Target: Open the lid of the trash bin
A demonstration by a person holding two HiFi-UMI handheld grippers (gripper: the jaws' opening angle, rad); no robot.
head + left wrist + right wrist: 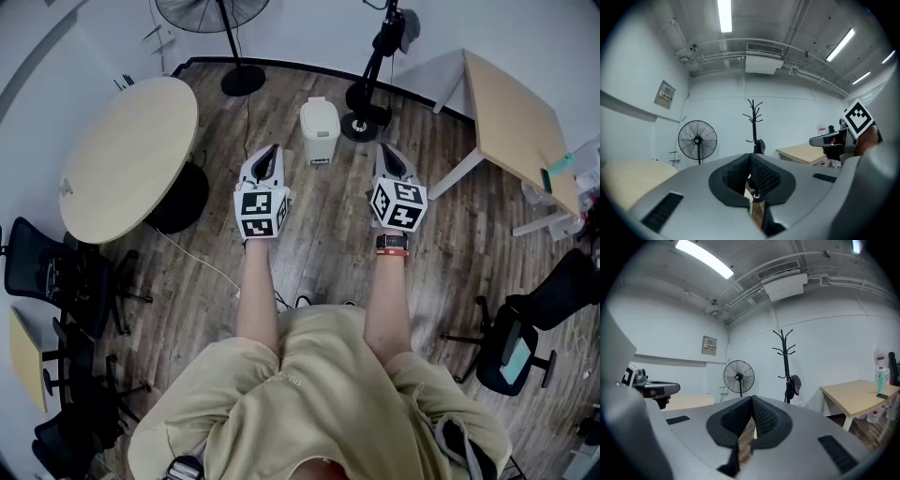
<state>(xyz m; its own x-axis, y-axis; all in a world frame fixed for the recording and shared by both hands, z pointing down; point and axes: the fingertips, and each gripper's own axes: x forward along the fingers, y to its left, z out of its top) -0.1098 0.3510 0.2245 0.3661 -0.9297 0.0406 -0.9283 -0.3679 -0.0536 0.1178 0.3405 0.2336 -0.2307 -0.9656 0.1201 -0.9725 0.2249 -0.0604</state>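
Note:
A small white trash bin [319, 130] stands on the wooden floor ahead of me, its lid down. My left gripper [270, 152] hovers to its left and a bit nearer to me, jaws shut with nothing between them. On the bin's other side my right gripper [385, 150] is held level with the left one, also shut and empty. In the left gripper view the jaw pads [761, 174] meet at the tip; in the right gripper view the pads [750, 416] touch too. Neither gripper touches the bin.
A round wooden table [127, 155] stands at the left, a rectangular table [516, 117] at the right. A floor fan base [242, 80] and a coat stand base [366, 108] sit behind the bin. Office chairs [56, 281] flank me, and a cable [202, 262] crosses the floor.

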